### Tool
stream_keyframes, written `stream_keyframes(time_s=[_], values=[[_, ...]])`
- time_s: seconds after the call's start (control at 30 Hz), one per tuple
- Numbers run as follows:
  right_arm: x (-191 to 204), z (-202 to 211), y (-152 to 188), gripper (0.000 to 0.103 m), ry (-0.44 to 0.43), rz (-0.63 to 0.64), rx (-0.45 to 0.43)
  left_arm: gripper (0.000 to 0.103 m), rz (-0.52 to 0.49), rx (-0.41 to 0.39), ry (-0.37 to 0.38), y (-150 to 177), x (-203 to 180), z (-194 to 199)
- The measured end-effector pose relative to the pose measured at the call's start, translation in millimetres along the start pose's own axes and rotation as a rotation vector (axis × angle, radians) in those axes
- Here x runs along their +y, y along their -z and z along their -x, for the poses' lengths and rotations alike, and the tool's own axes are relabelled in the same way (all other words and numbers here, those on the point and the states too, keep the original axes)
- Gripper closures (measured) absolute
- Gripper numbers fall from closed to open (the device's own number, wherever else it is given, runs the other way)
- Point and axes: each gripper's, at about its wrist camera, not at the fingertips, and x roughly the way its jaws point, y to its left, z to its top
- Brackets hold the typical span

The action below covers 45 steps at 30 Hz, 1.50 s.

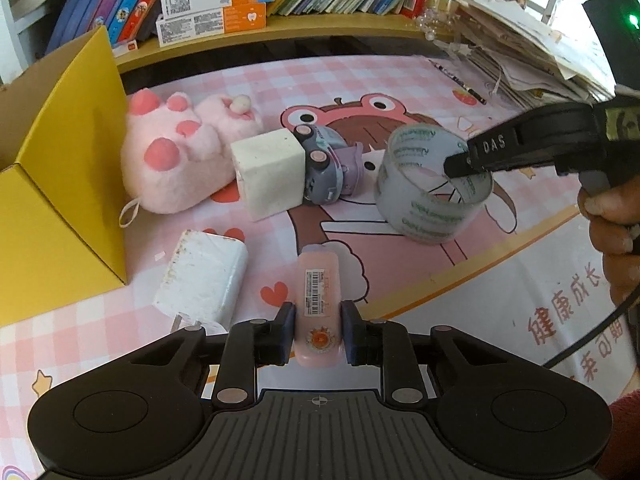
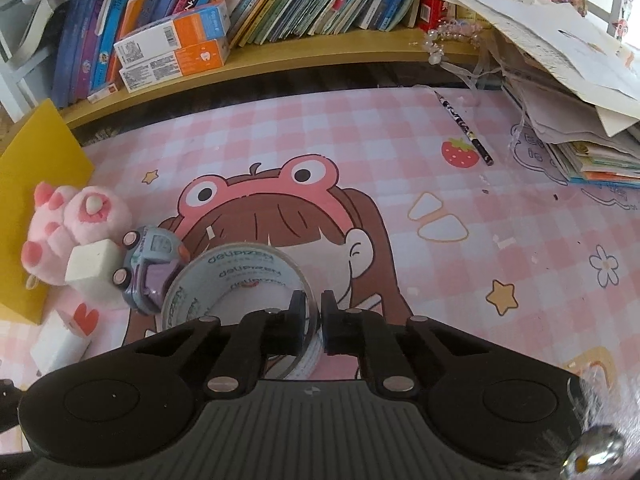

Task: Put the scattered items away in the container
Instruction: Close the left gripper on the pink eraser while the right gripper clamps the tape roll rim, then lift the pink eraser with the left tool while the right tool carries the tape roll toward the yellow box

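Observation:
My left gripper (image 1: 318, 324) is shut on a pink tube (image 1: 320, 292) with a barcode label, low over the pink mat. My right gripper (image 2: 313, 318) is shut on the wall of a clear tape roll (image 2: 236, 280), one finger inside the ring and one outside; it also shows in the left wrist view (image 1: 434, 188). The yellow cardboard box (image 1: 68, 184) stands at the left. A pink plush paw (image 1: 172, 160), a white foam cube (image 1: 270, 172), a toy car (image 1: 324, 168) and a white foam block (image 1: 204, 280) lie on the mat.
A wooden shelf (image 2: 280, 56) with books and toothpaste boxes runs along the back. A stack of papers and books (image 2: 568, 92) sits at the right, with a pencil (image 2: 464, 128) beside it. The mat (image 2: 480, 240) covers the table.

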Motion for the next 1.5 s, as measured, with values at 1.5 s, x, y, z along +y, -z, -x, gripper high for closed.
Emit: stream_keyframes(time_s=[1.5], values=[[44.8,77.9,53.2,0.094,-0.154,0.060,-0.019,0.080,0.067,-0.177,-0.024,42.8,18.4,88.6]])
